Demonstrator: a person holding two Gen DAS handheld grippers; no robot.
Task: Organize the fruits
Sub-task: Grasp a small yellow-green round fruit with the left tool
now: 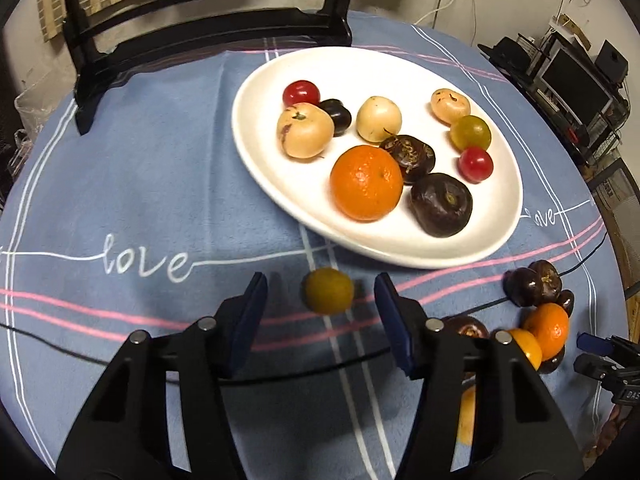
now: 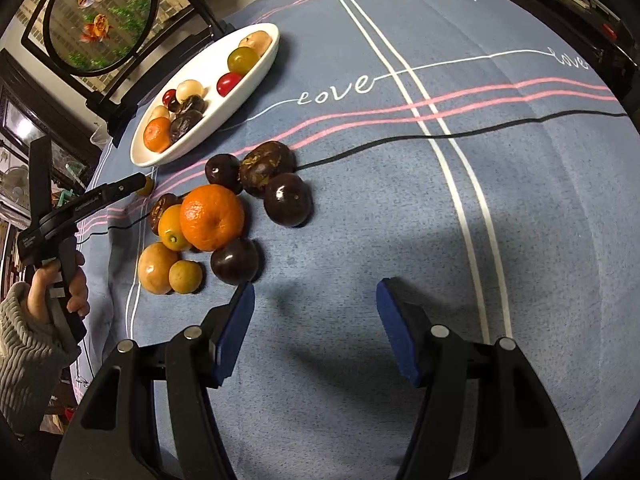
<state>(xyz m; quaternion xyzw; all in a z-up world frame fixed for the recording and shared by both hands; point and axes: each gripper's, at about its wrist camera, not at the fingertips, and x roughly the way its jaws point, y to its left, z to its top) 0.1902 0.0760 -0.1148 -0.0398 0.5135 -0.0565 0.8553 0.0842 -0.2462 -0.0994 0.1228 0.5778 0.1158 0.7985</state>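
Left claw [image 1: 321,294]: blue-padded jaws spread wide, low over the counter, gripping nothing.
Small fruit [image 1: 329,290]: round, dull yellow-green, slightly blurred; it lies between the left claw's jaws, near the plate's close rim. Whether it rests on the cloth or is just above it, I cannot tell.
Plate [image 1: 256,120]: white, oval, on the blue cloth; it carries about ten fruits.
Fruits on plate: a large orange [image 1: 366,182] with a pitted skin, toward the near rim; a dark purple wrinkled fruit [image 1: 441,204] just beside it; two glossy red cherry-like fruits; pale beige ones; one olive-green.
Loose pile [image 2: 224,216]: on the cloth, apart from the plate; a bright orange [image 2: 212,217] in the middle, shiny dark purple fruits around it, tan and yellow ones at its left.
Right claw [image 2: 316,306]: jaws wide apart, hovering over bare cloth, right of the pile, holding nothing.
Counter [image 2: 520,200]: blue cloth with pink and white stripes, the word "love", and a thin black cable across it.
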